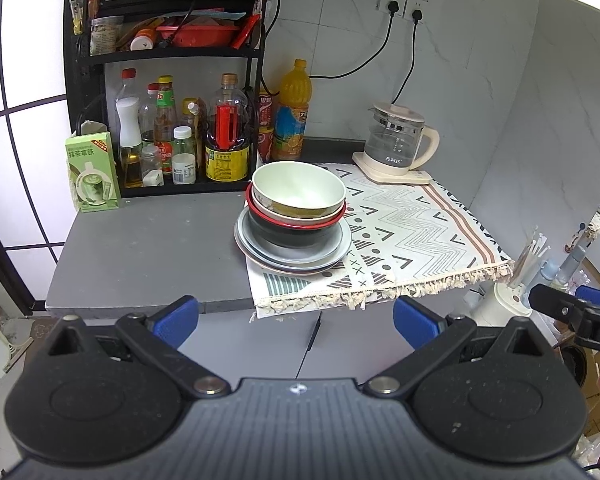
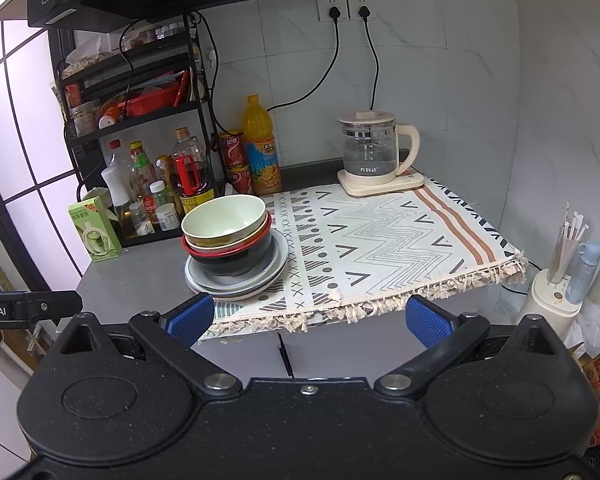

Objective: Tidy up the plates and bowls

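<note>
A stack of dishes stands at the left edge of the patterned cloth. On top sits a pale green bowl, nested in a beige bowl and a black bowl with a red rim. Under the bowls lie grey plates. My left gripper hangs open in front of the counter edge, short of the stack, with nothing between its blue pads. My right gripper is open too, level with the cloth's fringe, also empty.
A glass kettle stands at the back of the cloth. Left of the stack are a rack of sauce bottles, a green box and an orange juice bottle. A holder with sticks stands lower right.
</note>
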Tool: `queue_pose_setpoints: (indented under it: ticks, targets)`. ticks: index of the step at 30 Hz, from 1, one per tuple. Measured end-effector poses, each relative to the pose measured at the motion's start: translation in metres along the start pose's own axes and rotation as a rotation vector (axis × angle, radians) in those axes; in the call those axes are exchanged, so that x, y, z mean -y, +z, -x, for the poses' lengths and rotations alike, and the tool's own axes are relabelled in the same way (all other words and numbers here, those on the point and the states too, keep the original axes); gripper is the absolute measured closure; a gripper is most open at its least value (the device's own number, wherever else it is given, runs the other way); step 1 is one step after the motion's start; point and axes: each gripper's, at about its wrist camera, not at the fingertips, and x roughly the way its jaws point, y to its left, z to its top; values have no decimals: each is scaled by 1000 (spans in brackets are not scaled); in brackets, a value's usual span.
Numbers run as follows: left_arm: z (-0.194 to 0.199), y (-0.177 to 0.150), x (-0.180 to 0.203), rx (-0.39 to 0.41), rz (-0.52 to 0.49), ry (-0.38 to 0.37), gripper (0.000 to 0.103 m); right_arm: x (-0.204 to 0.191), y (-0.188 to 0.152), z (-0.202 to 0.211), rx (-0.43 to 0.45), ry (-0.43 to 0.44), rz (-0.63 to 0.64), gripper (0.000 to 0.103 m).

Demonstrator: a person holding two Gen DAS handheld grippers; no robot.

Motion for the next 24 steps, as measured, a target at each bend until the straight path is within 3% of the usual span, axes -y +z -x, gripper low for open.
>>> queue_pose_setpoints:
  ticks: [24]
  targets:
    - [-4, 1, 5, -6, -4, 8, 1, 4, -1, -3, -6, 3, -1, 0]
